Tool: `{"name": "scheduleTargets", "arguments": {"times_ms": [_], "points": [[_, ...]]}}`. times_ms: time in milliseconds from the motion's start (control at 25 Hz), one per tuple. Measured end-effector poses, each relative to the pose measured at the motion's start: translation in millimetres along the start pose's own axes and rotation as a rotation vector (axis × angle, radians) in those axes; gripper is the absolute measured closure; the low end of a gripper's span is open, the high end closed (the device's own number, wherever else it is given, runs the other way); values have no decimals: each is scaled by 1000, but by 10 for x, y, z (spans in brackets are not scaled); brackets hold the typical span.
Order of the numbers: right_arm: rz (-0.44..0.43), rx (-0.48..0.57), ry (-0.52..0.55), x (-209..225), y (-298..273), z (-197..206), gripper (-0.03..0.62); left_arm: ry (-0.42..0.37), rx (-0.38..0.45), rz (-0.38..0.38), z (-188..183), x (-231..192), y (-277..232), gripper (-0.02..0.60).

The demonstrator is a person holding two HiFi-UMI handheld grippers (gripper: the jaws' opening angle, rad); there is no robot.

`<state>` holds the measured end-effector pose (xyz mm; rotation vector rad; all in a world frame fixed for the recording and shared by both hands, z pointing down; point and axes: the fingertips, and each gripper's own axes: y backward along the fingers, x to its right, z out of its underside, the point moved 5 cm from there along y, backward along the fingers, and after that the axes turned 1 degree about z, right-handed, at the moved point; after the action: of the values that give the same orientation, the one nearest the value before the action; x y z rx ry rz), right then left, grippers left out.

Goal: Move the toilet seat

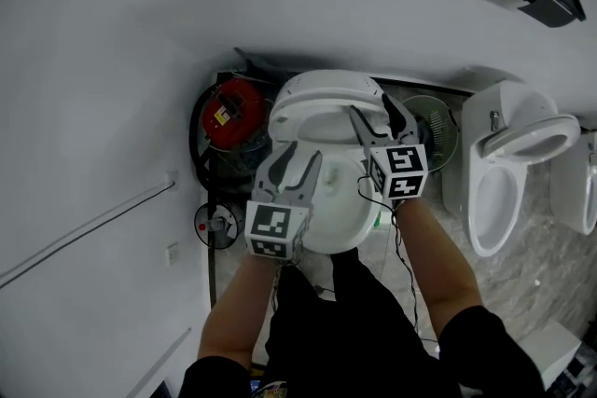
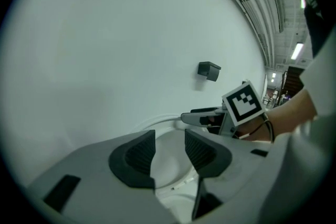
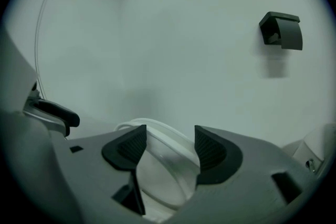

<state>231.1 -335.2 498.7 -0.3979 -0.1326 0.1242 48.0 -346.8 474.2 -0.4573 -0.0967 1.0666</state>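
Reaching over the toilet (image 1: 338, 217), you have the right gripper (image 1: 373, 114) closer to the job. The toilet seat (image 1: 322, 105) stands tipped up at the back, near the wall (image 1: 140, 33), and its long axis runs from the hinge end out toward you. Its right-hand edge lies straight ahead of the right jaws. In the right gripper view the white rim curves across the gap between them, but the jaws stand apart and the pads do not look pressed onto it. I judge you have it lined up but not yet gripped.

The left gripper (image 1: 298, 159) sits lower and nearer you, over the bowl, with its jaws also apart. Only white toilet surface shows beyond them, and nothing is caught between them. If the left jaws are to take the seat as well, they must go up and forward to its left edge.

You cannot see into the bowl, because both grippers cover it. A red canister (image 1: 229, 110) stands just left of the toilet, and its contents are hidden. A urinal (image 1: 508, 165) stands well off to the right.
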Motion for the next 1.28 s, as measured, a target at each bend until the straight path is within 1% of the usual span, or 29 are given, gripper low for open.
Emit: {"name": "scheduleTargets", "arguments": {"times_ms": [80,200,320,440,520,600,640,680,800,880,1000,1280], "points": [[10,8,4,-4,58,-32,315,1,6,21,-13,18,39,430],[22,21,13,-36,183,-82,316,14,28,45,-48,14,132,503],[34,29,8,-90,322,-139,316,19,48,61,-100,-21,237,536],[45,56,6,-185,494,-249,330,19,65,84,-172,-41,374,548],[38,70,15,-286,637,-331,379,19,86,105,-248,-42,492,554],[26,89,27,-405,798,-437,456,18,105,130,-354,-18,628,558],[18,97,28,-472,886,-484,514,16,111,142,-404,-6,706,561],[7,105,25,-543,976,-527,588,12,115,152,-446,0,790,562],[-31,132,20,-768,1234,-663,592,-2,128,177,-567,-2,1047,569],[-45,156,41,-942,1395,-760,592,-9,143,194,-616,-5,1238,569],[-56,195,74,-1240,1621,-874,592,-26,151,211,-609,-24,1548,569],[-72,216,116,-1973,2040,-994,589,-63,171,266,-621,-94,2167,569]]}}
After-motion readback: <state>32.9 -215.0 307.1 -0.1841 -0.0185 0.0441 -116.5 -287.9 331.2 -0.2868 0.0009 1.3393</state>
